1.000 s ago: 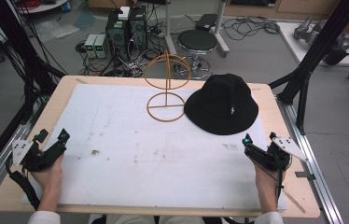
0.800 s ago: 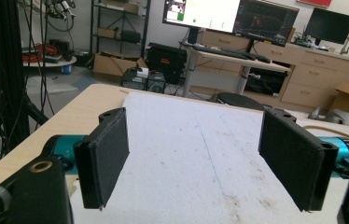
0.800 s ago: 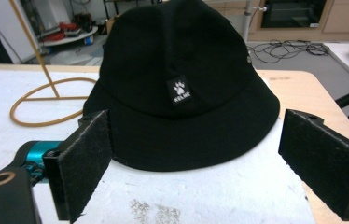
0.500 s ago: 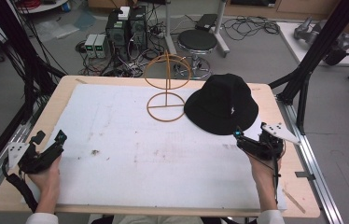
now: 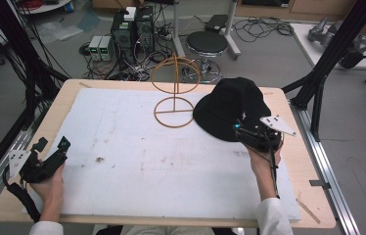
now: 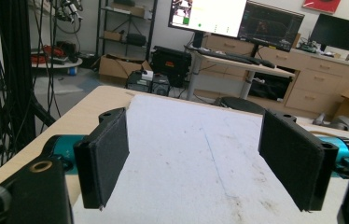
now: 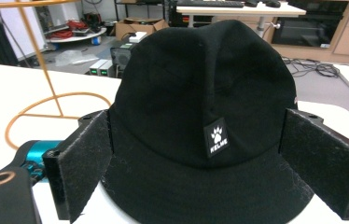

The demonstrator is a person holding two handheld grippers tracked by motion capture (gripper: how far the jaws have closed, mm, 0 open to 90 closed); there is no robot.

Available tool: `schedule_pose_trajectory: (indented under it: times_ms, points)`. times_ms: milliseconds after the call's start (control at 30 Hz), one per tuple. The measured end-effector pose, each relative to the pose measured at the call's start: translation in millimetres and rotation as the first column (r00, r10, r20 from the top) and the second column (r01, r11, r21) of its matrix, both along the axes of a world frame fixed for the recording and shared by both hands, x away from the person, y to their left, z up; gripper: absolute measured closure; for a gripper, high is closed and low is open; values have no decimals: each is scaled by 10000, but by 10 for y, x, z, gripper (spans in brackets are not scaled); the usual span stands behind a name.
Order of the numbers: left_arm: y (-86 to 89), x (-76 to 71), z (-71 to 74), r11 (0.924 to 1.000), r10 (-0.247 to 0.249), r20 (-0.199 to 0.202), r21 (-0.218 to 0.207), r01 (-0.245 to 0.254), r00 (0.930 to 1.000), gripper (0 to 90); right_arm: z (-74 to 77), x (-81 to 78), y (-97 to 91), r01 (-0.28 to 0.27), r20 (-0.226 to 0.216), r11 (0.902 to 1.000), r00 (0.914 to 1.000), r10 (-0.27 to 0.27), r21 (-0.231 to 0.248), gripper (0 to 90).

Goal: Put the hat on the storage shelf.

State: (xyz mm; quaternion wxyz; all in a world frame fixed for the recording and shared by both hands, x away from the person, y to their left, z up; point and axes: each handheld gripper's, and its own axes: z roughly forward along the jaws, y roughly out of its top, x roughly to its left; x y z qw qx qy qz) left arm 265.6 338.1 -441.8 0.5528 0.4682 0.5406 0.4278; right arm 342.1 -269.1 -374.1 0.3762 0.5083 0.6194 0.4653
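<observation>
Right gripper (image 5: 243, 131) with jaws apart straddling the black bucket hat (image 5: 230, 107) at the desk's (image 5: 122, 85) far right, left gripper (image 5: 49, 152) likewise apart over white mat (image 5: 147, 156), orange wire stand (image 5: 175, 93) beside hat, cabled lab floor, stool (image 5: 209, 44), monitors beyond.

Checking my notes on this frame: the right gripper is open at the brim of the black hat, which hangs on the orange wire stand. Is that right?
Not quite. The right gripper is open at the black hat, but the hat lies on the table beside the orange wire stand, not on it. The high view shows this.
</observation>
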Motion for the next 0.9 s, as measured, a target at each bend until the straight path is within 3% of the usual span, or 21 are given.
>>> schedule_pose_trajectory:
  times_ms: [333, 400, 433, 500, 600, 733, 900]
  points:
    - [-9, -9, 3, 10000, -35, 25, -2, 35, 10000, 246, 62, 235, 24, 312, 228, 9995, 9992, -314, 69, 94]
    - [-8, -4, 1, 10000, -10, 30, -20, 10, 10000, 246, 78, 278, 38, 414, 400, 9991, 9983, -414, 21, 94]
    - [-8, -2, 0, 10000, -3, 30, -49, 3, 10000, 246, 62, 325, 48, 475, 812, 9989, 9956, -473, -2, 94]
    - [-10, 2, 0, 10000, -12, 40, -92, 13, 10000, 246, 39, 356, 53, 544, 923, 9985, 9943, -539, -29, 94]
    - [-19, 3, 2, 10000, -53, 40, -52, 53, 10000, 246, -78, 491, 53, 558, 989, 9984, 9935, -565, 105, 95]
    - [-31, 11, -1, 9999, -109, 9, -20, 109, 9999, 246, -116, 556, 61, 478, 1061, 9988, 9932, -490, 141, 95]
    - [-40, 12, 0, 9999, -132, 16, -29, 133, 9999, 246, -152, 688, 36, 520, 770, 9985, 9956, -532, 172, 94]
